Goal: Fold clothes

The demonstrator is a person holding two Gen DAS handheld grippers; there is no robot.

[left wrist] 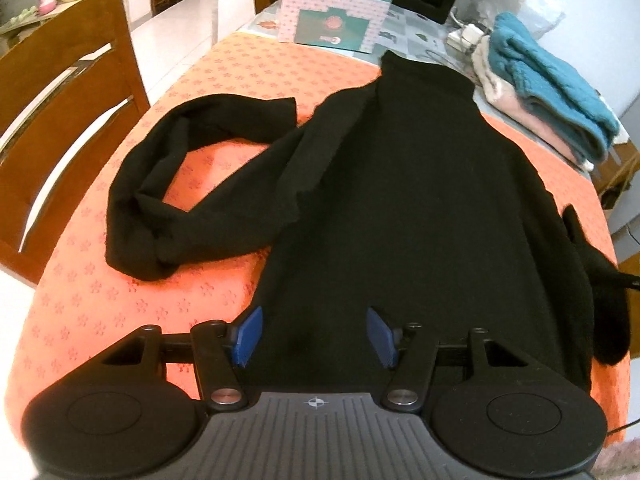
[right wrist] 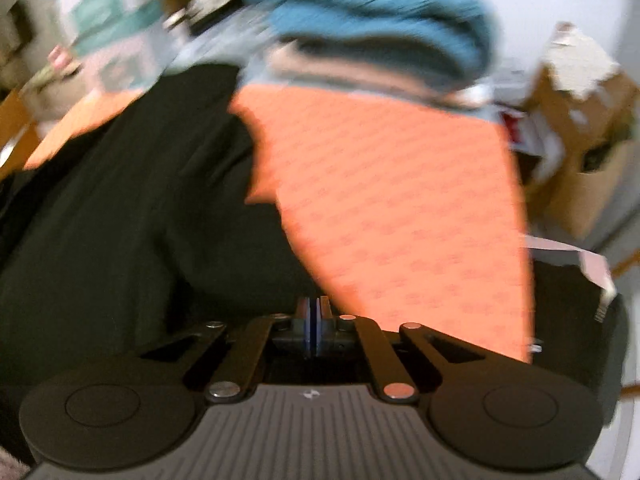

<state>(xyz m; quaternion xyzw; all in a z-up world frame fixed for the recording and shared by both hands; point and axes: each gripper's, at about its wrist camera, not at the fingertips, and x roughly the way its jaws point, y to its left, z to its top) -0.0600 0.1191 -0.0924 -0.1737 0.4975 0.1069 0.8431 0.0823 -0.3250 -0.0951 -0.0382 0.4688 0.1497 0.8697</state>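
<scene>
With the black turtleneck sweater (left wrist: 420, 184) flat on the orange tablecloth (left wrist: 132, 300), seat the half-open, empty left gripper (left wrist: 316, 336) over its near hem before closing; the right gripper (right wrist: 314, 320) is fully closed at its right edge.

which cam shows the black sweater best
The left wrist view: the black long-sleeved knit sweater lies spread on the orange patterned tablecloth, collar, body and one curled sleeve sharp. The right wrist view is motion-blurred and catches only part of its body along the left side.
</scene>
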